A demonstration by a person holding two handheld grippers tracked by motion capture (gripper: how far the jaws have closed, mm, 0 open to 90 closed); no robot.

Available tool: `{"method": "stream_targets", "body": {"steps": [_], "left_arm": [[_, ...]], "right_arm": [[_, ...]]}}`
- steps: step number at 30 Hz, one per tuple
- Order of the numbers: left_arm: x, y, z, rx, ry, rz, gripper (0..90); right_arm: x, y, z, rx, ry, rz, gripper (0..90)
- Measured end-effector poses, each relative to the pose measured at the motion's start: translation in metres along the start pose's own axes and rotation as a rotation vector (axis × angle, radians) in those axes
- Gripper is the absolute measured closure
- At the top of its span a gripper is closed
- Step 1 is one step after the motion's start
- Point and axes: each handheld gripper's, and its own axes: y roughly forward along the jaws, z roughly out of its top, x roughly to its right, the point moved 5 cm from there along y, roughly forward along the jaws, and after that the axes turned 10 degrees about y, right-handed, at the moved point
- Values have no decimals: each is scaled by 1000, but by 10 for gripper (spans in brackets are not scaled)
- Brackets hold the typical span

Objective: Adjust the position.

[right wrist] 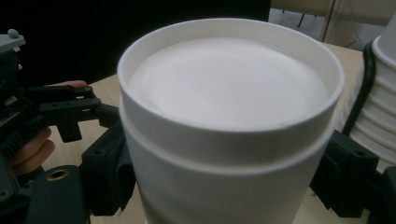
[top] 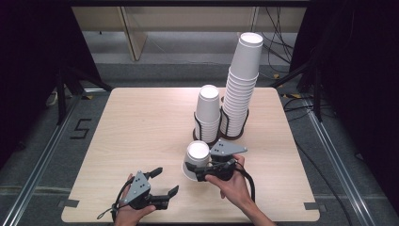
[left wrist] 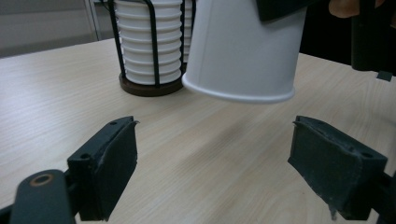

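Tabletop (top: 141, 127), light wood with rounded corners, had wide bare room across its left half and along the near edge. Clutter sat right of centre: a black wire two-slot cup holder (top: 221, 127) carrying a short stack of inverted white paper cups (top: 208, 110) on its left and a tall stack of inverted white paper cups (top: 242, 84) on its right, the tall one leaning slightly and rising well above the far edge. Right edge of the tabletop was near that holder; dark drapes and stand legs flanked both sides beyond the tabletop.

Single inverted white paper cup (top: 196, 159) sat just in front of the holder, base up, tilted. Right gripper (top: 203, 168) was clamped on it, one black jaw on each side of the cup wall; in the right gripper view the cup (right wrist: 229, 126) was pinched between both pads. In the left gripper view that cup's rim (left wrist: 243, 95) was clear of the wood on the near side, so it was lifted or tipped; could not tell whether any part touched down.

Left gripper (top: 167, 181) was near the front edge, left of the cup and apart from it, jaws spread wide with nothing between them, pointing toward the cup. Left hand (top: 129, 209) came in from the bottom edge, gripping from below. Right hand (top: 233, 181) reached in from the lower right, wrapped around its gripper's body, grey three-cornered plate (top: 226, 149) on top.
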Motion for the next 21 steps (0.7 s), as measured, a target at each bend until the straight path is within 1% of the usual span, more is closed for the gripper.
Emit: {"method": "stream_targets", "body": {"steps": [1,3,4,5,6,7,9,10,11,12,13,14,15,16,17,18,19,20,21], "left_arm": [[1,2,0,0,0,-1,147],[3,4,0,0,5,-7,147],[5,8,0,-10,21,-18,147],[5,8,0,-10,21,-18,146],[7,11,0,-13,26,-21,146],[8,13,-1,-15,37,-26,147],[9,15,-1,-6,41,-22,147],[9,16,-1,-17,49,-19,146],[9,17,-1,-11,48,-14,146],[9,18,-1,-1,50,-15,146],[9,19,-1,-2,51,-18,147],[10,19,-1,-3,53,-22,146],[10,19,-1,-2,57,-25,144],[11,20,0,5,56,-32,137],[13,22,0,18,64,-32,126],[13,21,0,7,66,-30,111],[13,21,0,7,66,-30,92],[13,22,0,5,67,-32,92],[12,22,0,7,66,-29,60]], "right_arm": [[-1,1,0,0,-8,-3,202],[-3,2,-1,-7,-8,1,202],[-6,7,-1,4,-14,15,203],[-6,7,-1,4,-14,15,203],[-8,9,-1,-1,-10,29,203],[-11,11,-2,-13,-19,24,203],[-12,12,-2,-16,-28,27,203],[-17,14,-4,-24,-16,49,203],[-17,14,-4,-24,-16,49,203],[-19,15,-5,-27,-6,55,203],[-20,18,-5,-21,-35,59,203],[-22,17,-7,-38,-17,62,204],[-22,18,-7,-36,-29,75,204],[-23,19,-7,-32,-23,82,204],[-24,19,-7,-38,-28,82,204],[-24,20,-7,-30,-32,93,205],[-27,19,-8,-40,-5,98,205],[-27,19,-8,-40,-5,98,205],[-27,19,-7,-32,-10,109,205]]}}
